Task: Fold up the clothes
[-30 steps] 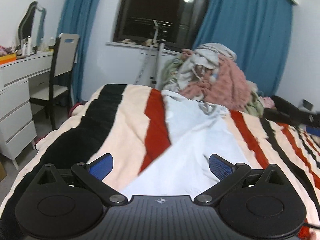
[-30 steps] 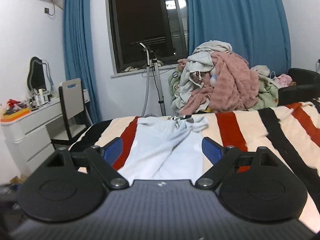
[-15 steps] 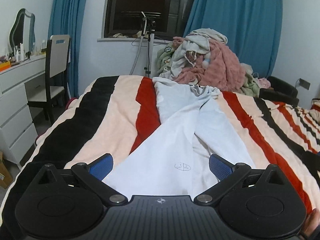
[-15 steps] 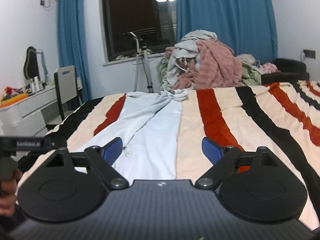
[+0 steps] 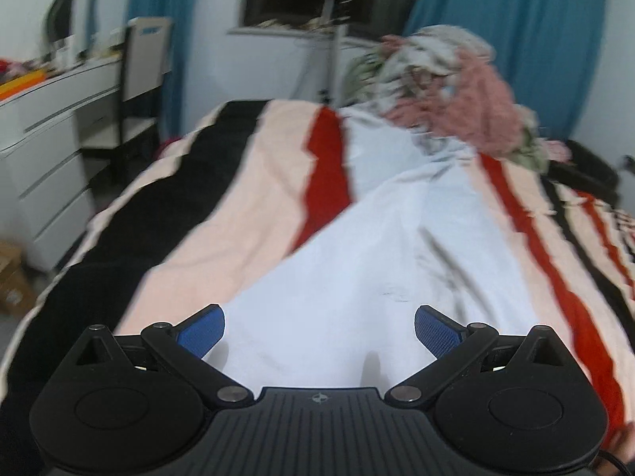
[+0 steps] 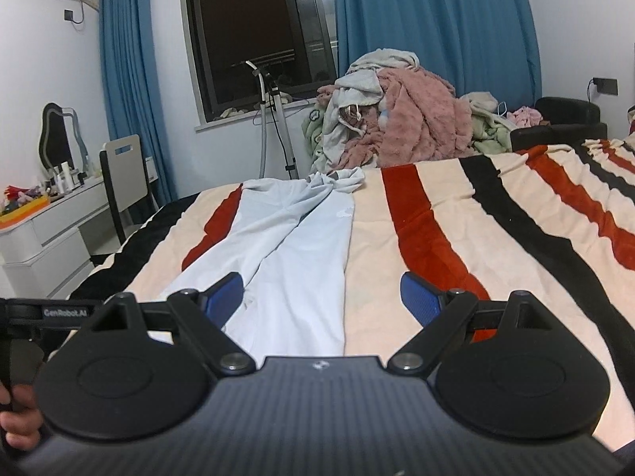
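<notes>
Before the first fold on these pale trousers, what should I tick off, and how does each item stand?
1. Left claw open and empty: ok.
2. Right claw open and empty: ok.
3. Pale trousers laid lengthwise on the striped blanket: ok.
4. Legs flat and side by side: ok, though the waist end is bunched.
5. Near hems within reach of both claws: cannot tell, the claw bodies hide them.
6. Laundry pile clear of the trousers: cannot tell, it sits close behind the waist end.
</notes>
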Demonstrator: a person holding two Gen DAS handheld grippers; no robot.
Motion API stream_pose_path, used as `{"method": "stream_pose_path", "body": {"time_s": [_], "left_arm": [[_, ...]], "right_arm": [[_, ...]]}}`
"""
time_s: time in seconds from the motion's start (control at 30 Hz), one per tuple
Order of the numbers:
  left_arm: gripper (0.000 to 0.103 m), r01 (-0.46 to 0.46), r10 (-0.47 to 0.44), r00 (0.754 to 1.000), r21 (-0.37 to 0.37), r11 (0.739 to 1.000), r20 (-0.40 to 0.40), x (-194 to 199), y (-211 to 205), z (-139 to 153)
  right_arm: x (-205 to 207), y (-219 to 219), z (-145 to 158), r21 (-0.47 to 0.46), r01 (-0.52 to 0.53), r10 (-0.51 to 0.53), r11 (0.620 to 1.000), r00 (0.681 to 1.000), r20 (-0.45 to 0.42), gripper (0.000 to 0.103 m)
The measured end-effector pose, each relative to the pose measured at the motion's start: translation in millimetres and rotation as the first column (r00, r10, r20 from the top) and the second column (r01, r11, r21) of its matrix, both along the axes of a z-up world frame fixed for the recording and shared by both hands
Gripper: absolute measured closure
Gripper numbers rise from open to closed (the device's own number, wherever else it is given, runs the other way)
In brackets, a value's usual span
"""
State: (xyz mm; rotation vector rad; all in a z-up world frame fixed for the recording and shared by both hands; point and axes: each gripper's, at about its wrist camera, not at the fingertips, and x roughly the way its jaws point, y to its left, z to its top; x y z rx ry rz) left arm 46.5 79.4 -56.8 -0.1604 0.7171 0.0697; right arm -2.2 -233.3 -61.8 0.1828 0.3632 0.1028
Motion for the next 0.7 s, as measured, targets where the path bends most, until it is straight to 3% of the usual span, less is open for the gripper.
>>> {"method": "stream_pose_path", "body": {"time_s": [0.27, 0.33, 0.43, 0.5, 0.6, 0.7], "left_arm": [[0.003, -0.068, 0.042, 0.977, -0.119, 0.991, -0.207, 13, 76, -4], [0.010, -0.091, 0.046, 0.971, -0.181, 0.979, -0.236, 16, 92, -10], [0.023, -0.133, 0.064, 0.964, -0.256, 0.957, -0.258, 19, 104, -24], [0.025, -0.170, 0.092, 0.960, -0.289, 0.942, -0.264, 19, 108, -31], [0.025, -0.202, 0.120, 0.957, -0.307, 0.930, -0.266, 18, 106, -38], [0.027, -0.208, 0.131, 0.953, -0.274, 0.939, -0.275, 22, 102, -40]], "right_arm": [[2, -6, -2, 0.045, -0.004, 0.005, 0.999, 1.000, -0.026, 0.016], [3, -9, -3, 0.069, -0.003, 0.006, 0.998, 0.999, -0.041, 0.016], [4, -16, -5, 0.120, 0.013, -0.006, 0.993, 0.999, -0.052, 0.016], [5, -21, -6, 0.143, 0.043, -0.035, 0.989, 0.998, -0.055, 0.016], [7, -28, -10, 0.175, 0.090, -0.078, 0.981, 0.994, -0.074, 0.016], [12, -35, -15, 0.217, 0.111, -0.088, 0.970, 0.990, -0.112, 0.016]]}}
